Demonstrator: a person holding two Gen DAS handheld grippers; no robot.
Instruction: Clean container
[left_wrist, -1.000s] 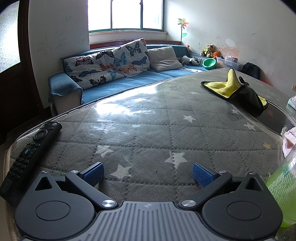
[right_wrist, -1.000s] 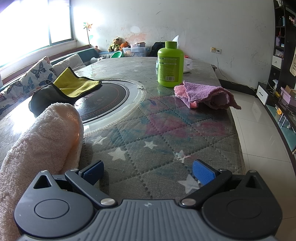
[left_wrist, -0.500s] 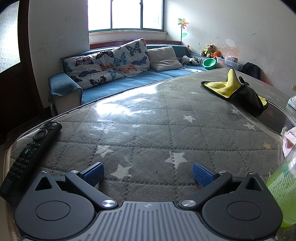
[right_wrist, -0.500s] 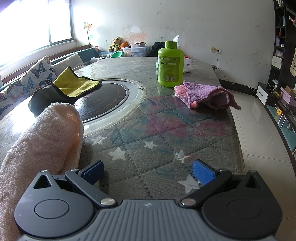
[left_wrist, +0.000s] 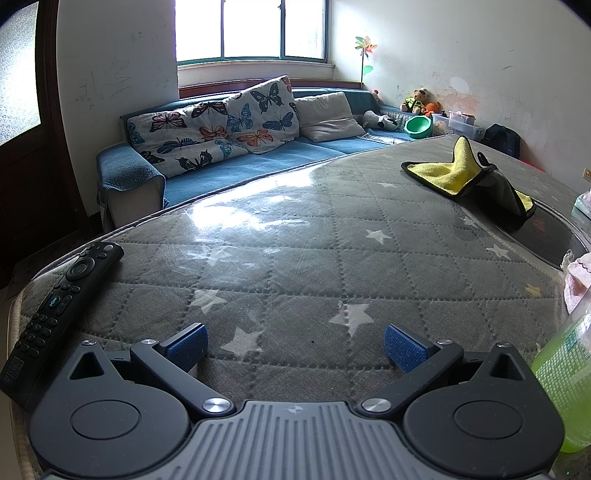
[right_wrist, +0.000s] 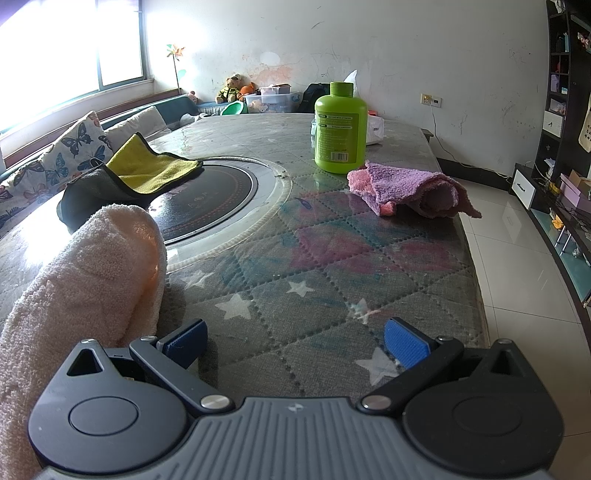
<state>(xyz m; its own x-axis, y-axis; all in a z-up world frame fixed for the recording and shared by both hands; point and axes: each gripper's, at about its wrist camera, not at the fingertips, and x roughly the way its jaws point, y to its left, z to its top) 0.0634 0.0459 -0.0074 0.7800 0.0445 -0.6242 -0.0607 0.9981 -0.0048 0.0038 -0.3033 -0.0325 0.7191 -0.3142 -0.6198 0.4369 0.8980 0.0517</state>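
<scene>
Table (right_wrist: 369, 280) is stretching out ahead of both my tools, its grey starred quilt lying under a clear glossy cover. I am holding my left gripper (left_wrist: 295, 347) low over it with the blue pads spread wide and nothing between them. My right gripper (right_wrist: 295, 343) is sitting the same way, released, its fingers gaping over bare quilt.

The green bottle (right_wrist: 340, 127) is standing upright well ahead of my right gripper and a little to its right, cap on, label facing me. Just in front of it, nearer me, a pink and purple towel (right_wrist: 410, 188) is lying crumpled. Another green bottle (left_wrist: 565, 380) is showing blurred at the right edge of my left gripper's view, close beside that tool.

A pale pink towel (right_wrist: 81, 288) is bulging up close on the left of my right gripper. Beyond it the round black cooktop (right_wrist: 214, 192) is sitting sunk into the table, with a yellow and grey cloth (right_wrist: 129, 173) draped over its far left rim.

A black remote (left_wrist: 55, 306) is lying to the left of my left gripper, near the table edge. A blue sofa (left_wrist: 258, 158) with butterfly cushions is standing far ahead.
</scene>
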